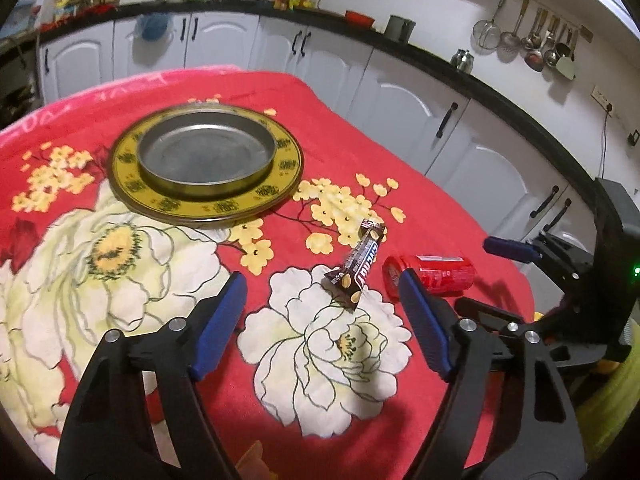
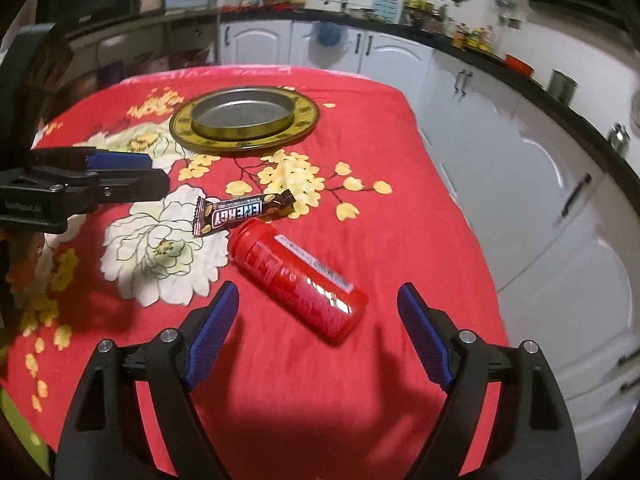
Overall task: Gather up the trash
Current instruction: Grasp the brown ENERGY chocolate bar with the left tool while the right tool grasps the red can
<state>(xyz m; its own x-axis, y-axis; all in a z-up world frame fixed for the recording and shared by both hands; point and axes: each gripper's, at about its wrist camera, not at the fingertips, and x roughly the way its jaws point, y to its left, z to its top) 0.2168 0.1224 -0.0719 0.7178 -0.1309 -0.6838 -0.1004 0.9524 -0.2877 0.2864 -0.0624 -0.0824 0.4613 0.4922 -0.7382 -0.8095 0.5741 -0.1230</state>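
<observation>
Both grippers hover over the table [image 1: 460,208], fingers wide and empty. The left gripper [image 1: 322,312] lines up on the snack wrapper [image 1: 357,264], lying flat on the red cloth. The right gripper [image 2: 318,334] faces the red can [image 2: 298,280], tipped on its side. The round tray [image 1: 206,166] beyond looks like the drop spot.

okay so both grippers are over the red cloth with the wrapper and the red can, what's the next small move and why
Probably ease the right gripper forward and down over the red can: it lies on its side just ahead of the open fingers, untouched. The left gripper is similarly lined up on the snack wrapper.
</observation>
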